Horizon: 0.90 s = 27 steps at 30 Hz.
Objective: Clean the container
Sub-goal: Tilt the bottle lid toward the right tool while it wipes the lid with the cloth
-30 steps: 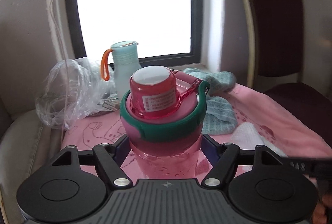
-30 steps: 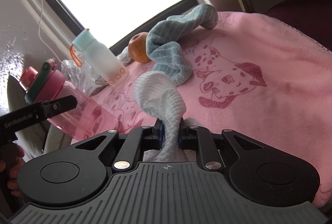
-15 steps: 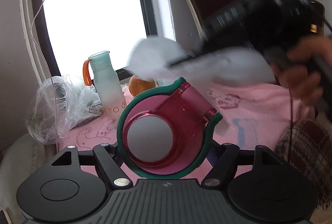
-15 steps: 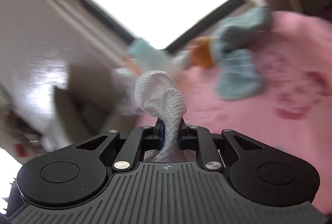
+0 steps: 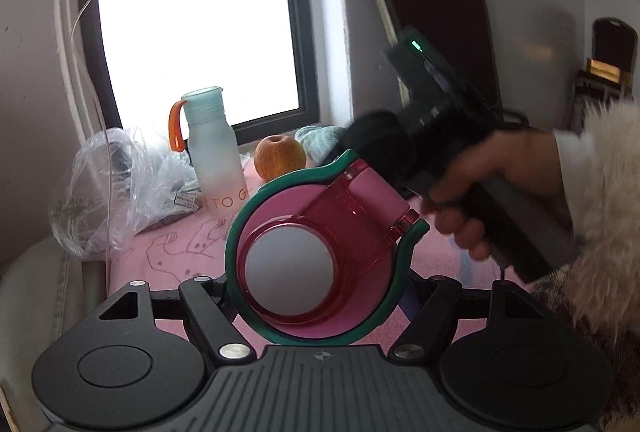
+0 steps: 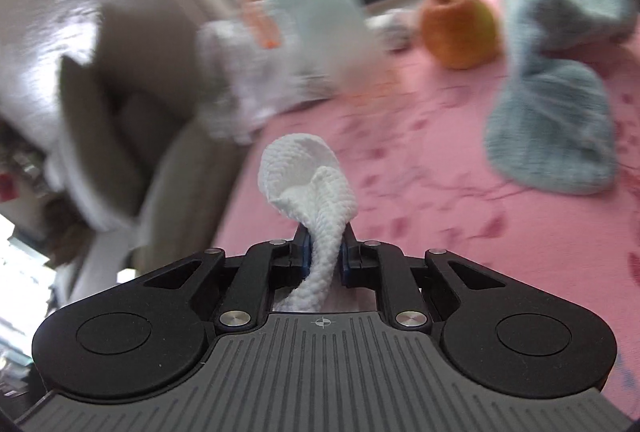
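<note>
Frosted bottle (image 5: pixel 214 148), apple (image 5: pixel 280 157) (bag (image 5: pixel 108 188) beside) crowd the window edge.

The left hand-held gripper (image 5: pixel 320 296) points forward and somewhat downward, its jaws closed against the sides of the pink bottle (image 5: pixel 316 264), which fills the gap between them with its lid toward the camera. The right hand-held gripper (image 6: pixel 323 256) also tilts downward, its jaws nearly together and pinching a white cloth (image 6: pixel 310 188) that bulges out ahead of the pads. In the left wrist view, the person's right hand (image 5: pixel 492 188) wraps around the grip of the right tool, fingers curled under the handle, with a pale fuzzy sleeve (image 5: pixel 608 192) behind the wrist. That tool reaches in from the right, just above and behind the bottle's lid.
</note>
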Motion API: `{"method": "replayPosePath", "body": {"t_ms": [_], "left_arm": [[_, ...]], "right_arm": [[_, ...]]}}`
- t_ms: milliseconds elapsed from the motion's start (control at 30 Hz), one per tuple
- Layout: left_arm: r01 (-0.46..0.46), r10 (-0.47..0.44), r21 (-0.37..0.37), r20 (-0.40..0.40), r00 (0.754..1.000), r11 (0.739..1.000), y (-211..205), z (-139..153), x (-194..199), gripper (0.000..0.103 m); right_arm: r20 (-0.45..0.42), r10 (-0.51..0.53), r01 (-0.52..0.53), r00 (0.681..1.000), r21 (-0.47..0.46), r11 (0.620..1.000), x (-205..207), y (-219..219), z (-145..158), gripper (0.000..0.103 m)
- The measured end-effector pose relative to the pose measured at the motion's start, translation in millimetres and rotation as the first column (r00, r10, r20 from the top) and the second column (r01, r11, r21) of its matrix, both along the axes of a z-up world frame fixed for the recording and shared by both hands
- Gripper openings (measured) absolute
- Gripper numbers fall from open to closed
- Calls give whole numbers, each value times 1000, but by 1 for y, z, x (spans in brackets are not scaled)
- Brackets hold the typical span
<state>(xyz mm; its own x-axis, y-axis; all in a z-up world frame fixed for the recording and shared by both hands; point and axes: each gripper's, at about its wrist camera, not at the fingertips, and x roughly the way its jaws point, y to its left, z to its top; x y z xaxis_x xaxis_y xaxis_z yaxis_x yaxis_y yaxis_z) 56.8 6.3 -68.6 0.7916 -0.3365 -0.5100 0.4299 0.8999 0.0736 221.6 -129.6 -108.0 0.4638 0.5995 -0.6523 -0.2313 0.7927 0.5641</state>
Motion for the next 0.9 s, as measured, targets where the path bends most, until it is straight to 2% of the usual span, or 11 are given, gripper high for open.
{"method": "replayPosePath", "body": {"t_ms": [67,133,267,367,467,533,600,667,767,833,900], "left_arm": [[-20,19,-32,-19,1000,999,5,0,4,71],[-40,38,-65,-40,998,997,9,0,7,71],[-79,69,-118,-84,994,990,15,3,14,71],[-102,86,-146,-110,990,984,16,5,16,71],[-124,102,-165,-132,986,978,18,7,18,71],[-138,113,-174,-147,983,975,18,7,18,71],[-143,115,-176,-156,981,974,19,7,18,71],[-141,114,-174,-157,981,975,18,7,17,71],[-141,116,-172,-152,982,975,17,9,18,71],[-135,112,-162,-142,983,978,15,10,20,71],[-121,102,-147,-130,986,982,12,12,23,71]], "right_arm": [[-45,-90,89,995,-23,996,2,-18,-15,17],[-89,-110,106,990,-43,993,-4,-29,-29,16],[-93,-133,138,987,58,989,-30,-52,-23,15],[-37,-146,150,989,239,959,-56,-66,4,15],[7,-49,39,999,495,868,-67,-61,21,15],[13,19,-23,1000,576,817,-69,-49,22,15],[1,19,-15,1000,590,808,-68,-42,14,10],[-27,-45,53,999,563,825,-66,-41,3,10],[-59,-180,187,982,455,871,-63,-48,-15,10],[-121,-263,289,957,374,881,-60,-57,-33,16],[-189,-296,343,936,302,890,-56,-67,-49,16]]}}
